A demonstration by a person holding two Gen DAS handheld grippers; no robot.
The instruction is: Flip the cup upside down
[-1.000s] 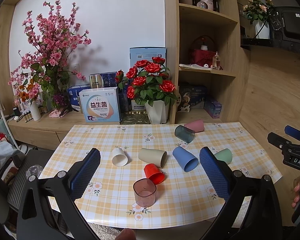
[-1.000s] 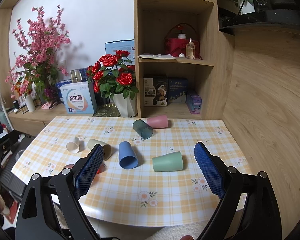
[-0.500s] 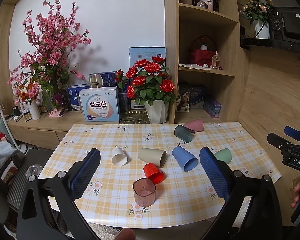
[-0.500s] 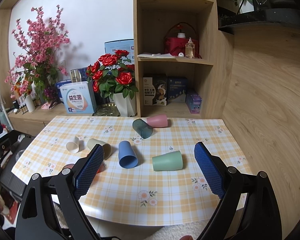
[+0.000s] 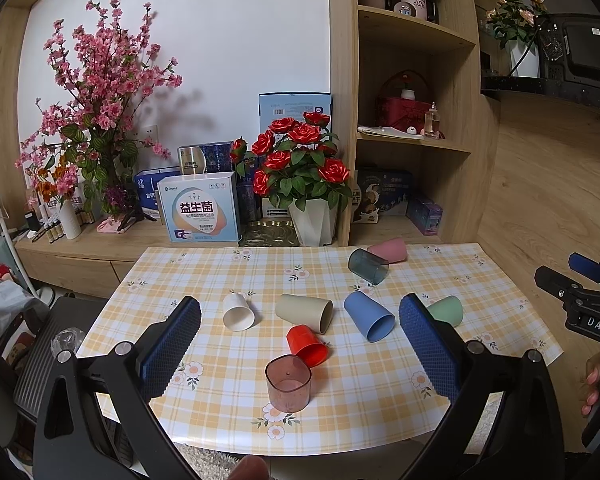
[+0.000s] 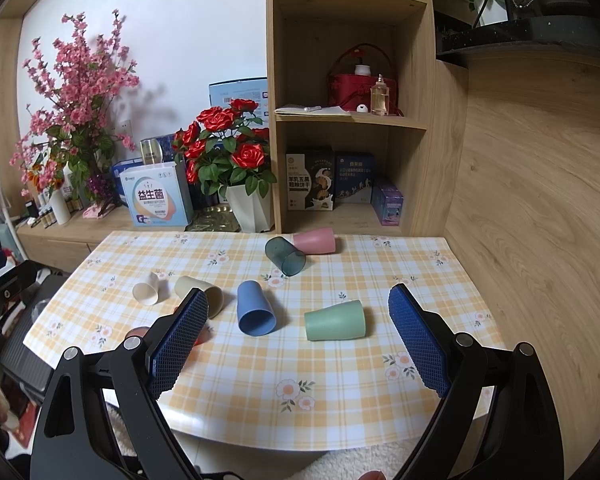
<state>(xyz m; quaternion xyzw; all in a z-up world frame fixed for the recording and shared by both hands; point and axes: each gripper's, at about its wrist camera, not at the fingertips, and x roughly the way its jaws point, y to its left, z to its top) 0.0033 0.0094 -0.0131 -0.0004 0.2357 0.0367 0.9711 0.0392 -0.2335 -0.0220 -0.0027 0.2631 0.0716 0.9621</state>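
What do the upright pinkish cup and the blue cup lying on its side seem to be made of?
The upright pinkish cup looks like translucent tinted plastic: the tablecloth pattern shows through its wall and its rim looks thin. The blue cup looks like opaque matte plastic, evenly coloured with no glare, though a wheat-fibre blend cannot be ruled out.

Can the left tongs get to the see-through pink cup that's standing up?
Probably yes. The left tongs are open, and the see-through pink cup stands upright near the table's front edge, right between them. The red cup lies just behind it, so nothing blocks the front.
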